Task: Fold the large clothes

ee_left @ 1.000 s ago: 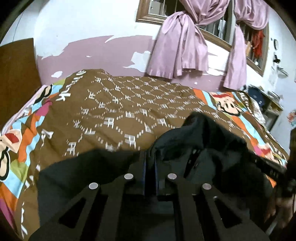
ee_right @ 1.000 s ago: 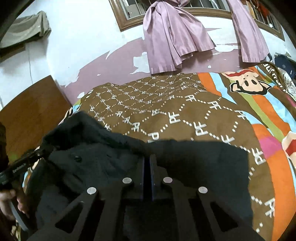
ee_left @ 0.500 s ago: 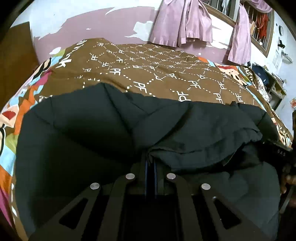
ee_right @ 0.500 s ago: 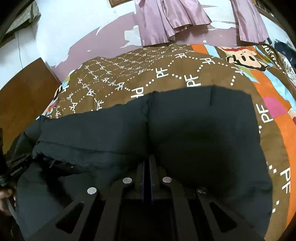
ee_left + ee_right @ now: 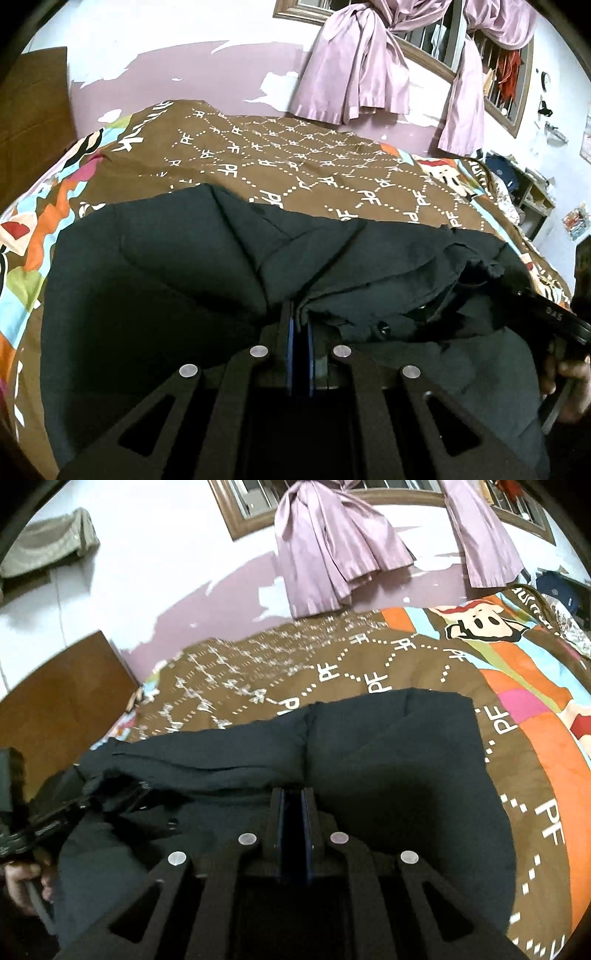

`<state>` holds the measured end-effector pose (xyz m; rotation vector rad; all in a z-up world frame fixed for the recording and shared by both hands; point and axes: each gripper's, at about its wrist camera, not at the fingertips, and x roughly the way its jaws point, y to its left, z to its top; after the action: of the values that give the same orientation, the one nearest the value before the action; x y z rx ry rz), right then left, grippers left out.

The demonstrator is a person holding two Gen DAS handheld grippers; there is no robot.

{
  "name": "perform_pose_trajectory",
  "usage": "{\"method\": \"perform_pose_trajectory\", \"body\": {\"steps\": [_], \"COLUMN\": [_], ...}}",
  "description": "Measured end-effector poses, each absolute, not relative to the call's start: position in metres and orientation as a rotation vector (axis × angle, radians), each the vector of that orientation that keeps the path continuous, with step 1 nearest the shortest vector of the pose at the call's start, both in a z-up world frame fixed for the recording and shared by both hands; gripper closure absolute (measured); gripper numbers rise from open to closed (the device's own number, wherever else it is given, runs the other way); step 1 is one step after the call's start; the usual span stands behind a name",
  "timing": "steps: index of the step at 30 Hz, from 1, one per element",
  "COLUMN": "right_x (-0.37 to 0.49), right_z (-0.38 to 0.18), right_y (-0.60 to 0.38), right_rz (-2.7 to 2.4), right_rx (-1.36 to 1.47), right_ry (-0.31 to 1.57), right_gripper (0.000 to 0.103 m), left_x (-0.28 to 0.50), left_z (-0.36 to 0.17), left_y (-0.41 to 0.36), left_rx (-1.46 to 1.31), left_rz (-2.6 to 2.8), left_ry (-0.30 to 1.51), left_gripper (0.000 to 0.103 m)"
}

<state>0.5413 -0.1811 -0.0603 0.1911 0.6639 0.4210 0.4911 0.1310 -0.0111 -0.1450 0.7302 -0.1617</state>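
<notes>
A large black garment [image 5: 166,280] lies on the bed, its upper half folded over towards me; it also shows in the right wrist view [image 5: 399,760]. My left gripper [image 5: 300,314] is shut on the garment's near edge, with cloth bunched between its jaws. My right gripper [image 5: 291,794] is shut on the same edge further right. The right gripper's body and the hand holding it [image 5: 565,373] show at the right of the left wrist view. The left gripper [image 5: 48,823] shows at the left of the right wrist view.
The bed carries a brown patterned blanket [image 5: 295,166] with bright cartoon borders [image 5: 517,672]. A purple and white wall with knotted purple curtains [image 5: 354,74] stands behind it. A brown wooden headboard [image 5: 55,701] is at the left. Cluttered shelves [image 5: 524,184] stand at the far right.
Both grippers carried the garment's edge forward and down, so the black cloth now lies spread and folded over itself on the blanket. Since half a second ago the grippers have lifted slightly.
</notes>
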Motion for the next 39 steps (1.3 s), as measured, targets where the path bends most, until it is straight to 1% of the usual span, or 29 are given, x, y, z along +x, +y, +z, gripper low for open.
{"method": "perform_pose_trajectory", "body": {"steps": [1, 2, 3, 8, 11, 14, 17, 20, 24, 29, 31, 33, 35, 39], "right_x": [0.537, 0.53, 0.526, 0.535, 0.56, 0.587, 0.606, 0.611, 0.604, 0.605, 0.603, 0.601, 0.597, 0.587], "right_z": [-0.058, -0.054, -0.05, -0.03, -0.027, -0.028, -0.036, -0.052, -0.066, -0.078, -0.085, -0.09, -0.095, -0.095], "right_y": [-0.183, -0.185, -0.185, -0.167, -0.149, -0.141, -0.139, -0.135, -0.134, -0.137, -0.134, -0.13, -0.126, -0.122], "right_rz": [0.42, 0.415, 0.409, 0.415, 0.45, 0.479, 0.507, 0.587, 0.602, 0.621, 0.622, 0.613, 0.594, 0.565], "right_rx": [0.197, 0.199, 0.195, 0.148, 0.139, 0.203, 0.259, 0.282, 0.232, 0.207, 0.173, 0.146, 0.11, 0.07], "right_ry": [0.649, 0.621, 0.597, 0.577, 0.637, 0.704, 0.774, 0.865, 0.907, 0.972, 0.998, 1.0, 0.996, 0.948], "right_gripper": [0.067, 0.058, 0.053, 0.054, 0.053, 0.053, 0.053, 0.053, 0.053, 0.056, 0.056, 0.056, 0.056, 0.057], "left_x": [0.489, 0.488, 0.487, 0.476, 0.465, 0.453, 0.437, 0.443, 0.492, 0.536, 0.538, 0.541, 0.54, 0.533], "left_z": [-0.01, -0.01, -0.01, 0.001, 0.008, 0.017, 0.038, 0.056, 0.055, 0.015, -0.002, -0.019, -0.028, -0.039], "left_y": [0.132, 0.133, 0.133, 0.128, 0.126, 0.124, 0.121, 0.114, 0.095, 0.074, 0.074, 0.078, 0.078, 0.068], "left_rx": [-0.154, -0.158, -0.158, -0.131, -0.116, -0.104, -0.095, -0.099, -0.138, -0.129, -0.133, -0.15, -0.157, -0.082], "left_rz": [-0.17, -0.174, -0.177, -0.183, -0.199, -0.216, -0.228, -0.235, -0.288, -0.338, -0.341, -0.331, -0.317, -0.27], "left_ry": [0.721, 0.716, 0.71, 0.648, 0.611, 0.565, 0.45, 0.389, 0.509, 0.786, 0.858, 0.93, 0.963, 0.967], "left_gripper": [0.099, 0.099, 0.098, 0.097, 0.096, 0.096, 0.096, 0.096, 0.096, 0.096, 0.096, 0.102, 0.102, 0.102]}}
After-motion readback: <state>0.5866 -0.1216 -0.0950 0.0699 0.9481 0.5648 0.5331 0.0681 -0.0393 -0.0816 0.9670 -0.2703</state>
